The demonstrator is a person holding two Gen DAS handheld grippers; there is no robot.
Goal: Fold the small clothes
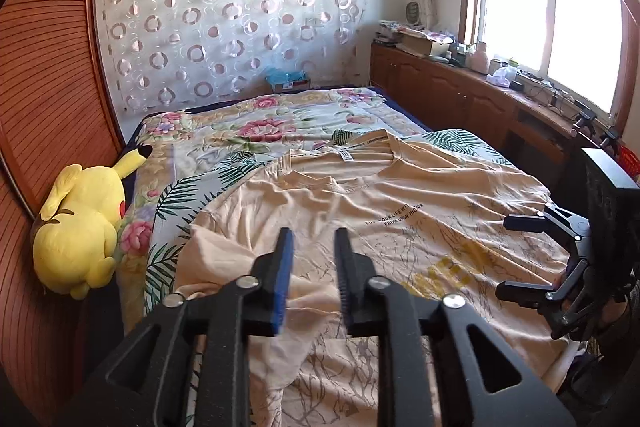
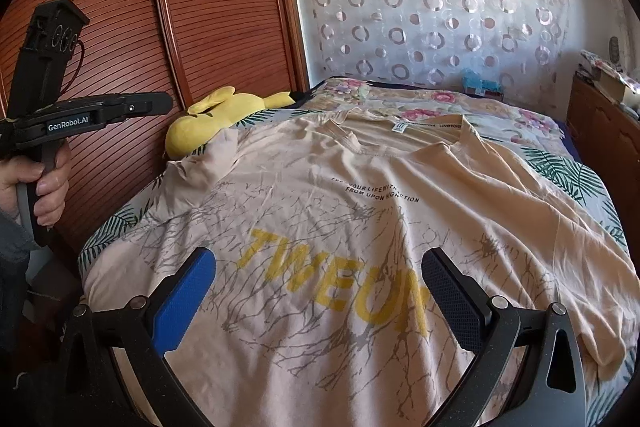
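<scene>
A beige T-shirt (image 1: 400, 219) with yellow letters and a grey branch print lies face up and spread on the bed; it also shows in the right wrist view (image 2: 360, 227). Its left sleeve (image 1: 240, 267) is bunched. My left gripper (image 1: 314, 239) hovers above that sleeve, jaws a narrow gap apart, holding nothing. My right gripper (image 2: 320, 267) is wide open and empty, above the shirt's lower front. It shows from the side in the left wrist view (image 1: 520, 259). The left gripper shows in a hand at the left of the right wrist view (image 2: 160, 103).
A yellow Pikachu plush (image 1: 80, 223) lies at the bed's left edge against the wooden wardrobe (image 1: 40, 87). A floral bedspread (image 1: 260, 123) covers the bed. A wooden cabinet (image 1: 460, 95) with clutter runs under the window on the right.
</scene>
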